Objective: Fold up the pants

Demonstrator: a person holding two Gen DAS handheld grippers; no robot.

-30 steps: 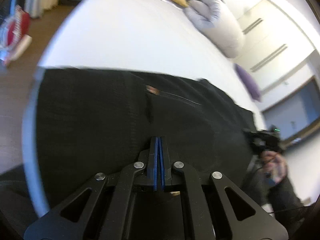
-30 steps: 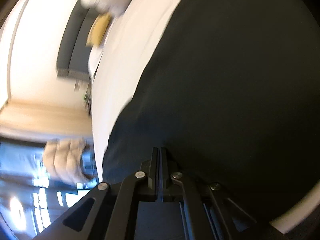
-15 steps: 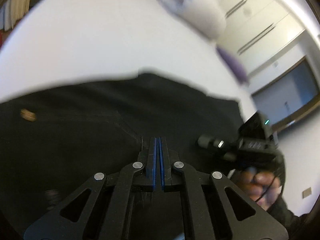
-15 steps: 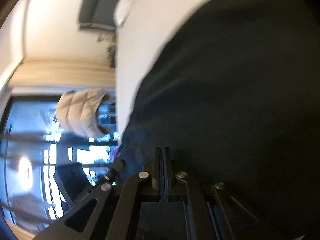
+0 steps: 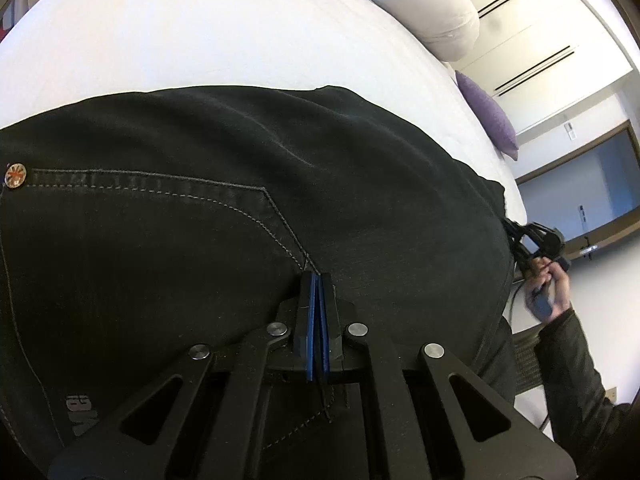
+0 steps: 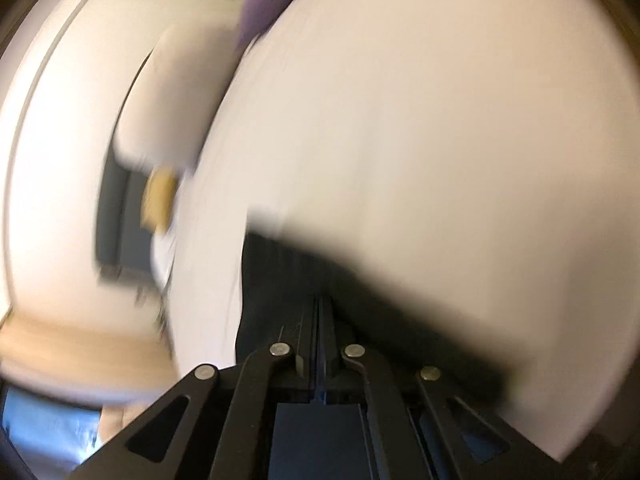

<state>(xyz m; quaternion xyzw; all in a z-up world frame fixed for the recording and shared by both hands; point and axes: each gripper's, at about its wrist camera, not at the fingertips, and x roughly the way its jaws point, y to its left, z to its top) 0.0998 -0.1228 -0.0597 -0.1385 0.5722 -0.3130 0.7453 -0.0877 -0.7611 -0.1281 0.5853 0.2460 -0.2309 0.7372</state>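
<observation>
Black denim pants (image 5: 248, 184), pinched in both the left gripper (image 5: 318, 280) and right gripper (image 6: 322, 304), have just been carried further over the white bed (image 5: 192, 28), so a fold looks underway.

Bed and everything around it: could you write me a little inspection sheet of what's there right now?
Surface: white bed, smooth where bare.
Job's things: black pants spread on the bed, pocket stitching and a rivet showing.
Clutter: white pillow and purple cushion at the far side; a yellow cushion, blurred, in the right wrist view.
Grippers: left gripper shut on the pants; right gripper shut on the pants edge, its view blurred.
Cables: a thin dark one hangs below the right hand.
Surroundings: white cupboards, a dark headboard, wood floor.
</observation>
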